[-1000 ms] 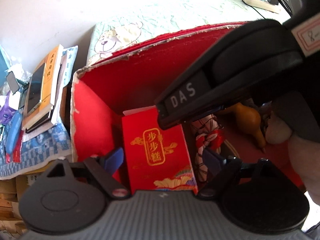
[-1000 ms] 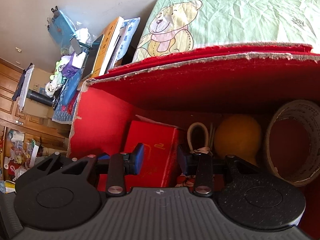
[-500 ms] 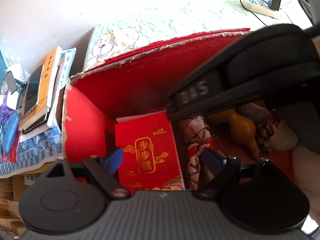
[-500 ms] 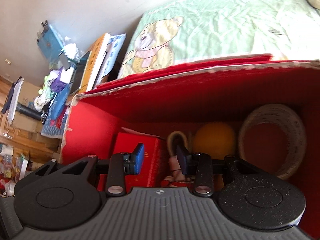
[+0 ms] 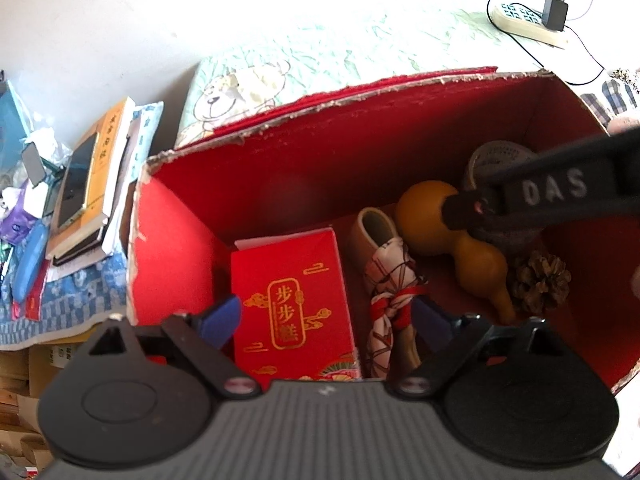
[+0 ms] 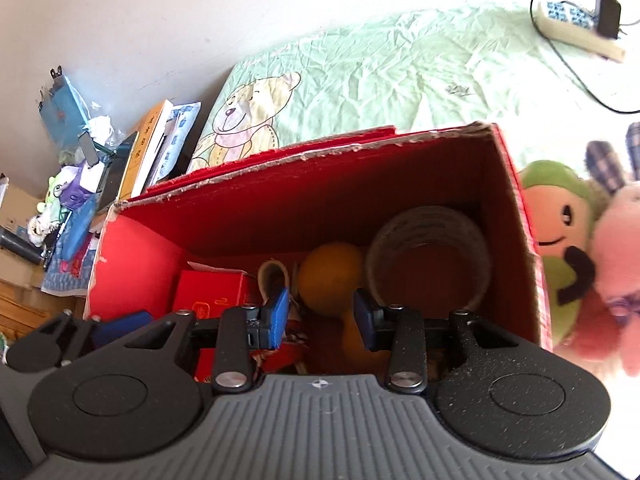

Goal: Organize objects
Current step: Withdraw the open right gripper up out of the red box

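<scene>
Red card walls the open box (image 5: 176, 248), which sits on a green bear-print sheet (image 6: 360, 64). Inside, at its left end, a red packet (image 5: 292, 292) with gold characters stands upright. Beside it lies a knotted red-and-white cloth (image 5: 390, 300) against a pale loop-shaped piece (image 5: 372, 228). A yellow gourd (image 5: 452, 236) lies near the middle, a pine cone (image 5: 540, 284) is just right of its narrow end, and a tape roll (image 6: 430, 256) leans by the right wall.

The left gripper (image 5: 326, 318) hangs over the packet with its jaws wide; they have just been opening and the pads press on nothing. The right gripper (image 6: 320, 316) hovers above the gourd, jaws partly apart and empty. In the left view its black body crosses over the box's right side.

Plush toys (image 6: 576, 256) sit outside the box's right wall. Books (image 5: 92, 176) are stacked to the left, and a power strip (image 6: 580, 28) lies on the sheet.
</scene>
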Demonstrator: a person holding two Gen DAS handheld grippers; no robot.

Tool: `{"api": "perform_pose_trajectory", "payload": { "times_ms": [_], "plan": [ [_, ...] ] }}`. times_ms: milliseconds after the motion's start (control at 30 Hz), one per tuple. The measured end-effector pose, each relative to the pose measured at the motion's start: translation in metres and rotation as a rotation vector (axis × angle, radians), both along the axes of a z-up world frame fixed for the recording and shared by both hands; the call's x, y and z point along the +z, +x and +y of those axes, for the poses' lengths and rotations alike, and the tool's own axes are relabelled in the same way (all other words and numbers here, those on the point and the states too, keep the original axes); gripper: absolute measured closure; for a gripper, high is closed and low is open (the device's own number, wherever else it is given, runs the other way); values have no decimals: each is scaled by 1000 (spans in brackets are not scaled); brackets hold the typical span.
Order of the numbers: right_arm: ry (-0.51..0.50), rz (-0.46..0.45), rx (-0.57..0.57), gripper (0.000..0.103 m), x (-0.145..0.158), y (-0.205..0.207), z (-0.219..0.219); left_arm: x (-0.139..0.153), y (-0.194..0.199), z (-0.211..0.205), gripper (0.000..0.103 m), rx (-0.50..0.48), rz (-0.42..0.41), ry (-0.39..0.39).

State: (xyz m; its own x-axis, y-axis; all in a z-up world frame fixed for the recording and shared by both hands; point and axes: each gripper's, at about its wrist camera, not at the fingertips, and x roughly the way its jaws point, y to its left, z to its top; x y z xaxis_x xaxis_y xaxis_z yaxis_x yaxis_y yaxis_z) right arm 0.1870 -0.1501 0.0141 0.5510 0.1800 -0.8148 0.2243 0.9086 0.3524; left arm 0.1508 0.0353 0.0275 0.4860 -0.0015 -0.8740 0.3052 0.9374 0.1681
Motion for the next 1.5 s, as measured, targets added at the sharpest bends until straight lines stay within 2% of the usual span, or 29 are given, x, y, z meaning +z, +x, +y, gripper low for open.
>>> {"api": "perform_pose_trajectory", "payload": {
  "times_ms": [167,233,433,733,867,967,1067,1500],
  "plan": [
    [-45,-20,-35,62,5,-14,2,2,1,6,9,13,-14,-3],
    [-53,-29,-47,56,8,-19,2,3,0,6,9,23,-22,0],
    [-60,-56,-72,56,16,-36,0,10,-5,10,9,72,-30,-8],
    [-79,-90,-47,55,26,-54,4,20,-17,15,9,130,-36,-40],
    [-98,-111,-30,50,32,-62,3,25,-24,11,9,146,-41,-48],
    [-96,-121,-25,50,34,-68,0,29,-30,7,2,157,-42,-62],
    [-96,-126,-13,50,36,-73,-4,34,-37,3,2,163,-54,-77],
    [-94,-163,71,50,44,-99,-15,40,-61,-12,2,258,-61,-67]
  ]
}}
